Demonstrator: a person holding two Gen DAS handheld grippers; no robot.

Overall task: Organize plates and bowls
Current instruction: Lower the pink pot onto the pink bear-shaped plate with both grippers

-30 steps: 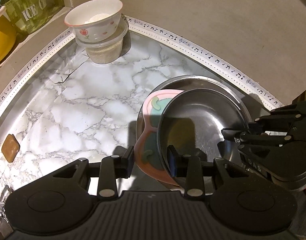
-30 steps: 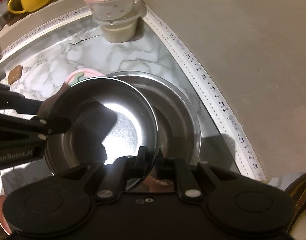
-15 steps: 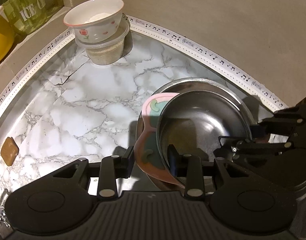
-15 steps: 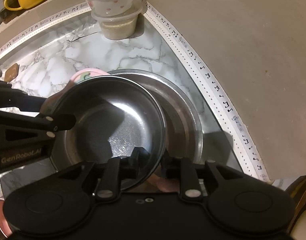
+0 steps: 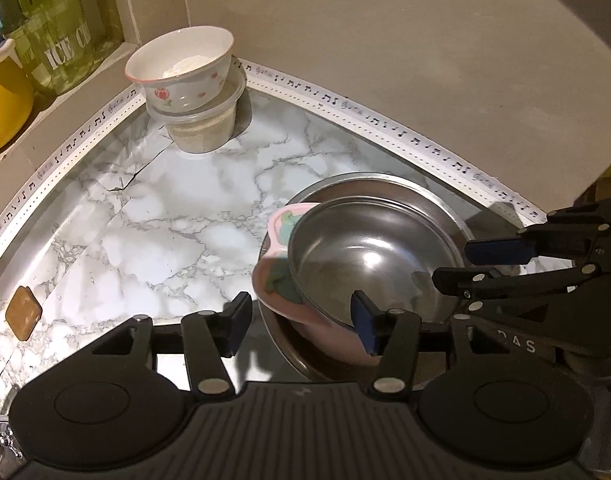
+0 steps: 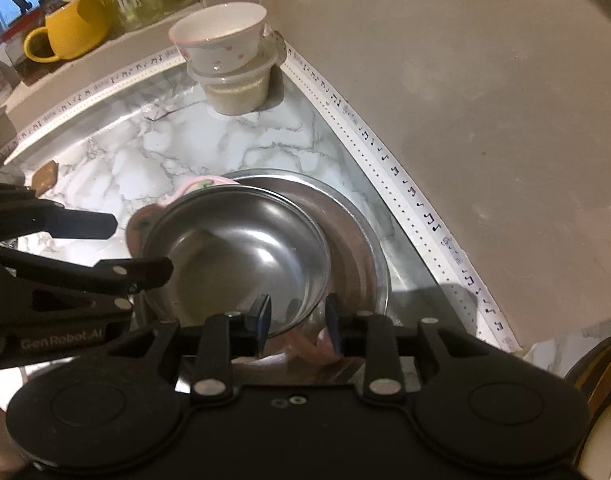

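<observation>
The small steel bowl sits nested on a pink plate inside the large steel bowl on the marble counter; if the tilted stack shifts, it may slide and clatter. Both the left gripper and right gripper point steeply downward, their jaws having just been opening, straddling the rims without gripping.

Both grippers point steeply down. The left gripper at six o'clock and right gripper have jaws just opening, pads pressing nothing.
</observation>
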